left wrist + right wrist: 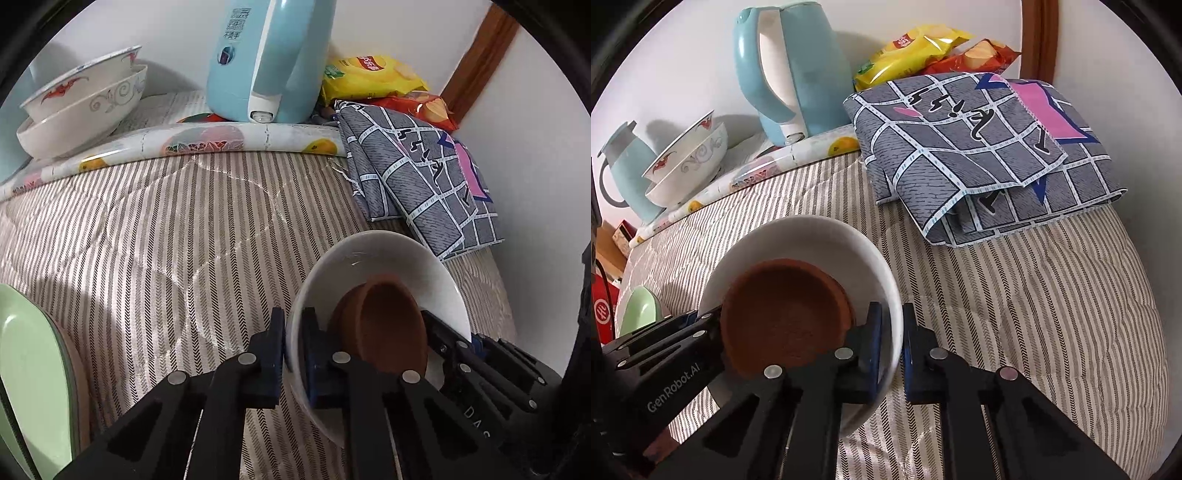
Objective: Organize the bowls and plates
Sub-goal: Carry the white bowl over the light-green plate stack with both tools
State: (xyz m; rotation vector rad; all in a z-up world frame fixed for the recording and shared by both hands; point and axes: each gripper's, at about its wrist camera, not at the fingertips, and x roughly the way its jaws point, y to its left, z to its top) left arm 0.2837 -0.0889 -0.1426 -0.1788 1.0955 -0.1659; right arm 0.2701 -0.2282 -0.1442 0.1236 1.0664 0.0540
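A white bowl (388,258) holds a smaller brown dish (391,325) and is gripped from both sides over a striped quilted surface. My left gripper (293,332) is shut on the bowl's left rim, one finger inside and one outside. My right gripper (452,334) clamps the opposite rim. In the right wrist view the white bowl (812,240) with the brown dish (783,314) fills the lower left; my right gripper (892,326) pinches its right rim, and my left gripper (701,317) holds the far side. A pale green plate (29,350) lies at the left.
Two patterned white bowls (81,107) are stacked at the back left on a fruit-print mat. A light blue kettle (266,62) stands beside them. A folded grey checked cloth (979,147) and snack bags (916,48) lie at the back right against the wall.
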